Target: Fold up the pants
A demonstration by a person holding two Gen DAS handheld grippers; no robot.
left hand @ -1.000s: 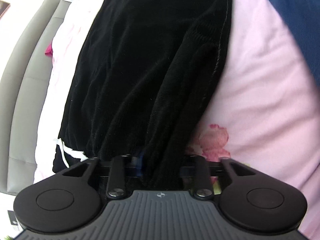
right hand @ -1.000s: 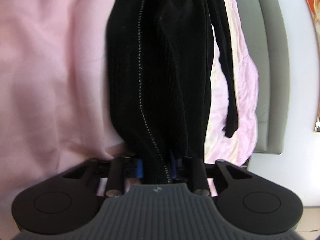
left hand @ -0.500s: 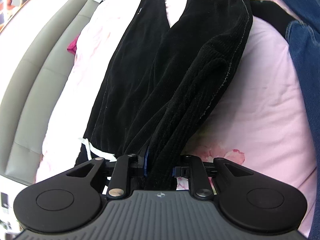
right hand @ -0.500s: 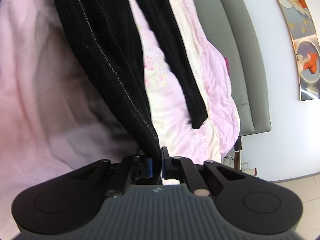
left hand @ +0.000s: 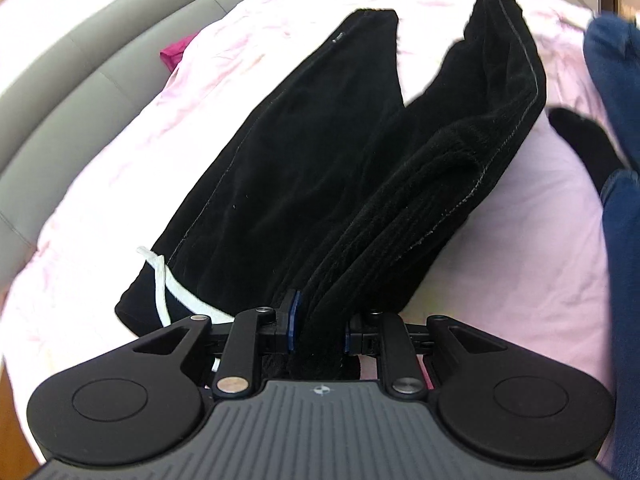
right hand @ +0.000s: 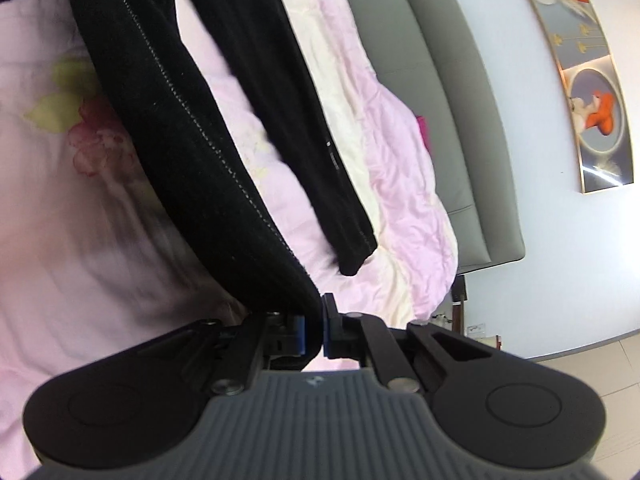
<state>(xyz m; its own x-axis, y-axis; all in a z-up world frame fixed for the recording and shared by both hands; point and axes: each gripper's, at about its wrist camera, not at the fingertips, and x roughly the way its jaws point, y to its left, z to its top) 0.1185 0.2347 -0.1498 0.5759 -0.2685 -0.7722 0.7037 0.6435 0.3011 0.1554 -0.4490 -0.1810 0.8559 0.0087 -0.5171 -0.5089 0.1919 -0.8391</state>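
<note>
Gripping the black pants (left hand: 304, 184) at both ends, you are holding one leg clear of the pink bedspread (left hand: 100, 280). Your left gripper (left hand: 319, 332) is clamping a thick bunch of ribbed waistband fabric between its blue pads; your right gripper (right hand: 314, 330) is pinching a thin hem edge of the same leg, jaws nearly together. Between the two grips the raised leg is sagging in a loose arc, while the other leg (right hand: 288, 108) is lying flat on the bedspread toward the grey headboard (left hand: 52, 92).

You are risking three faults here:
- The right-hand pinch is catching very little cloth. Pulling the leg taut is likely to slip the hem free.
- The white drawstring (left hand: 164, 284) is trailing just beside the left gripper and may be getting trapped in the fold.
- The raised leg is twisting along its seam. Laying it down unsquared is likely to leave it skewed over the flat leg.

Your knee in blue jeans (left hand: 616, 80) is crowding the near edge.
</note>
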